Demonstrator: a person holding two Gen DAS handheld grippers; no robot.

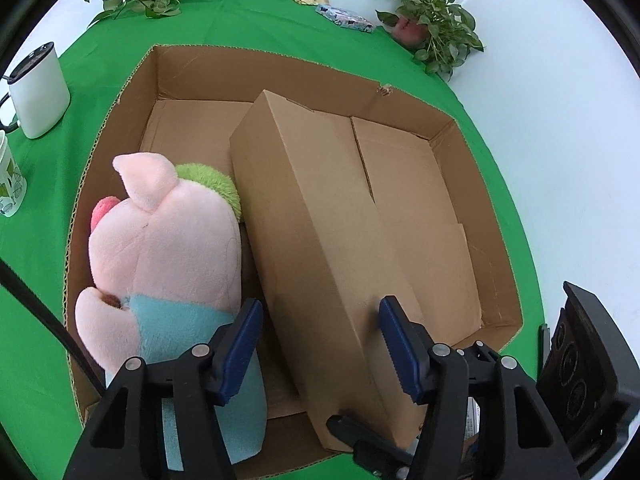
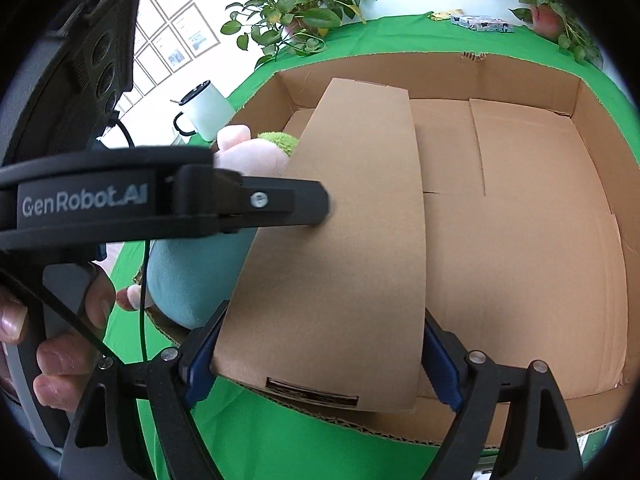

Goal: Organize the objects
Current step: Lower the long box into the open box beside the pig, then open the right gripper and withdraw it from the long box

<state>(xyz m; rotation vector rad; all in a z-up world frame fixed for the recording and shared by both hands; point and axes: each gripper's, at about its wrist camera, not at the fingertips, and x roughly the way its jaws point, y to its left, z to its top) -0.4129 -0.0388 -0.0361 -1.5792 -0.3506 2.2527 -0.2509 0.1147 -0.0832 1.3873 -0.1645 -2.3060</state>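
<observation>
A large open cardboard box [image 1: 280, 66] [image 2: 400, 74] lies on a green cloth. Inside it a long closed carton [image 1: 320, 220] [image 2: 352, 220] runs front to back. A pink plush pig [image 1: 172, 240] [image 2: 256, 156] in a blue top lies against the box's left wall. My right gripper [image 2: 322, 322] is shut on the carton's near end, one blue pad on each side. My left gripper [image 1: 320, 308] stands open over the carton. Its left finger [image 1: 244, 340] sits between plush and carton. Its right finger [image 1: 396, 340] is above the carton's top face. No pad visibly presses.
A white mug [image 1: 38, 92] [image 2: 208, 110] and a patterned cup [image 1: 10, 184] stand left of the box. Potted plants [image 1: 436, 28] [image 2: 296, 12] and a small packet [image 1: 344, 18] line the cloth's far edge. A person's fingers [image 2: 60, 340] hold the left gripper's handle.
</observation>
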